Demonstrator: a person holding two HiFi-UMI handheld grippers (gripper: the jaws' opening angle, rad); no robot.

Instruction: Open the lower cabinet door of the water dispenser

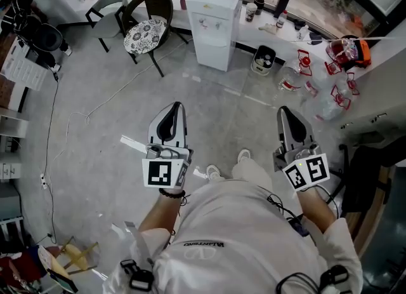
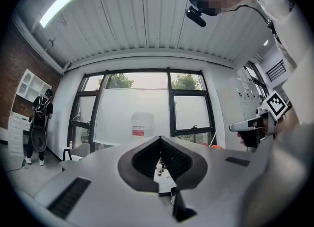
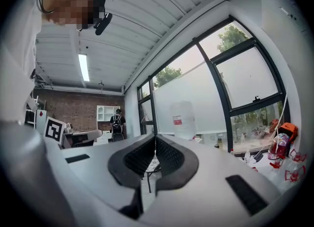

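Note:
The white water dispenser stands against the far window wall, its lower cabinet door closed and facing me. Several steps of bare floor lie between it and both grippers. My left gripper is held level in front of me, jaws together with nothing between them. My right gripper is held beside it, also shut and empty. In the left gripper view the jaws meet below the dispenser's bottle. In the right gripper view the closed jaws sit left of the bottle.
A dark chair with a patterned cushion stands left of the dispenser, a small bin right of it. A white counter with red items runs along the right. A cable trails over the floor. A person with a backpack stands far left.

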